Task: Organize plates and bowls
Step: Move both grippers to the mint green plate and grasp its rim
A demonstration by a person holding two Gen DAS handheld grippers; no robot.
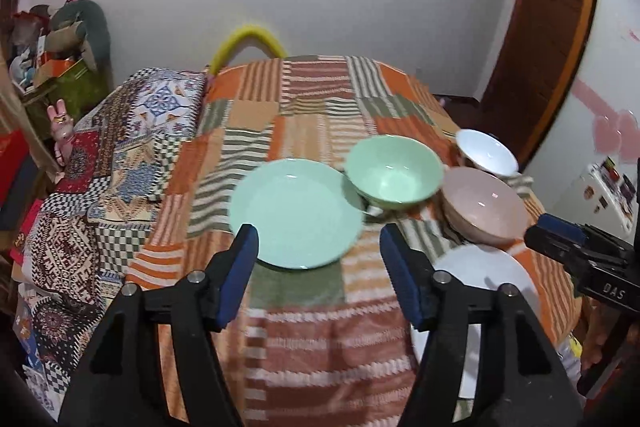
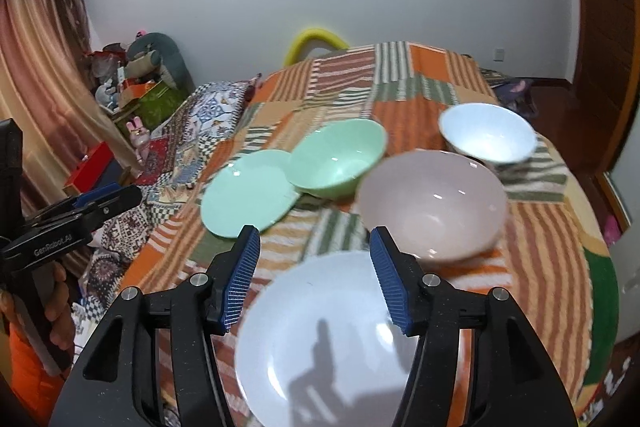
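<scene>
On the patchwork blanket (image 1: 320, 339) lie a green plate (image 1: 296, 213) and, right behind it, a green bowl (image 1: 394, 171). A pink bowl (image 1: 486, 205), a white bowl (image 1: 486, 151) and a white plate (image 1: 486, 267) sit to the right. My left gripper (image 1: 318, 239) hovers open over the green plate's near rim, holding nothing. The right wrist view shows the same green plate (image 2: 250, 193), green bowl (image 2: 338, 157), pink bowl (image 2: 434, 209), white bowl (image 2: 488, 137) and white plate (image 2: 326, 343). My right gripper (image 2: 316, 241) is open above the white plate's far rim, empty.
The blanket (image 2: 540, 247) covers a bed that drops off at the right. A patterned quilt (image 1: 104, 187) lies along the left. Boxes and toys (image 1: 52, 59) pile up at the far left corner. The other gripper (image 1: 580, 251) and a hand (image 2: 56, 307) show at the frame edges.
</scene>
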